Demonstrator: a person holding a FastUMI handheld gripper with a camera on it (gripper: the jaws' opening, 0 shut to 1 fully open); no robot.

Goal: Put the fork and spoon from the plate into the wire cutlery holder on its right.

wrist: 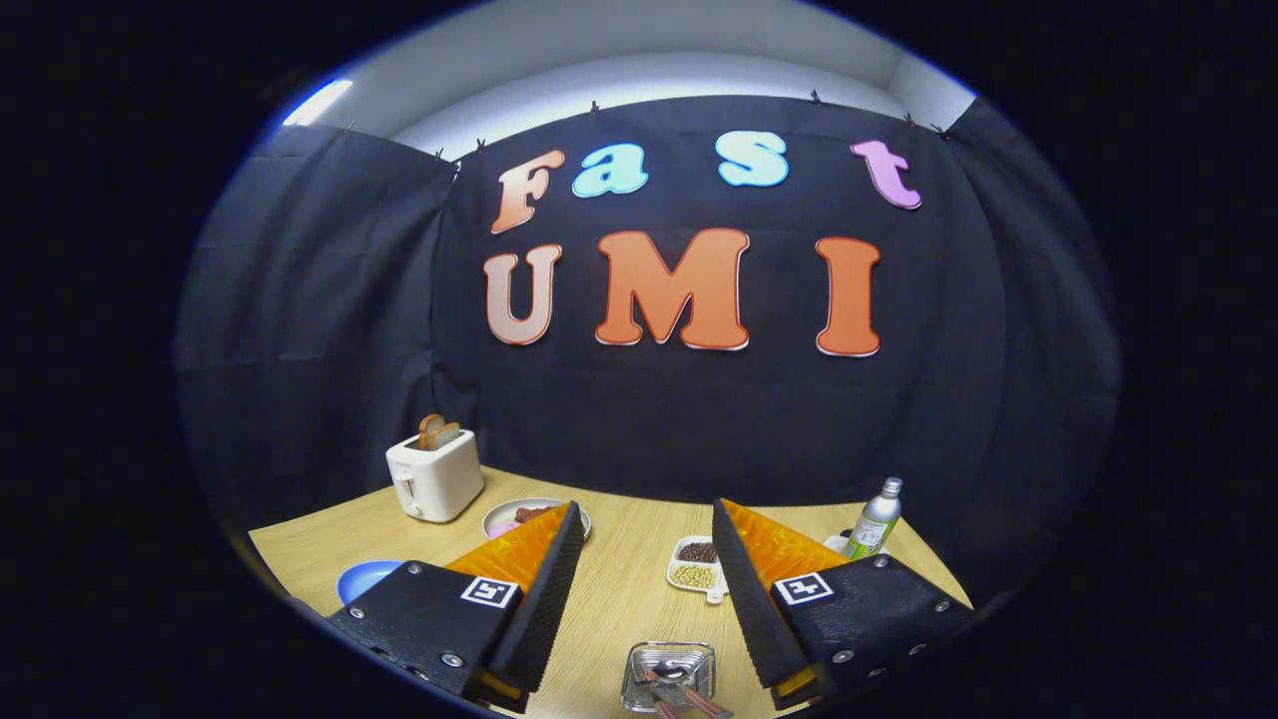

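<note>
**Mia:** The big pale wooden counter (pixel 619 599) has lots of things on it. What is the claw (pixel 647 507) doing?

**Ben:** It is wide open and holds nothing. Its two fingers spread apart over the counter.

**Mia:** Where are the fork and spoon?

**Ben:** Low down between the fingers, close to the claw, sits a small shiny square plate (pixel 667 675). I think a shiny spoon (pixel 667 672) lies in it, and reddish handles poke out toward the claw. I cannot pick the fork out from that little heap.

**Mia:** And the wire holder?

**Ben:** I cannot tell which thing it is. It should be to the right of the plate, and the right finger covers that side.

**Mia:** So what could go wrong?

**Ben:** The claw could drop the cutlery in the wrong spot, since the holder is hard to find. The white boxy toaster (pixel 434 479) is far beyond the left finger, so it is safe. But the tall silver and green bottle (pixel 874 519) stands just beyond the right finger. A swing to the right could tip it over.

**Mia:** Anything else?

**Ben:** The small white dish of beans (pixel 696 564) is just ahead, next to the right finger. A bump could spill it. The cutlery is thin and smooth too. The claw could grab both pieces, or one could slip out and clatter down.
</note>
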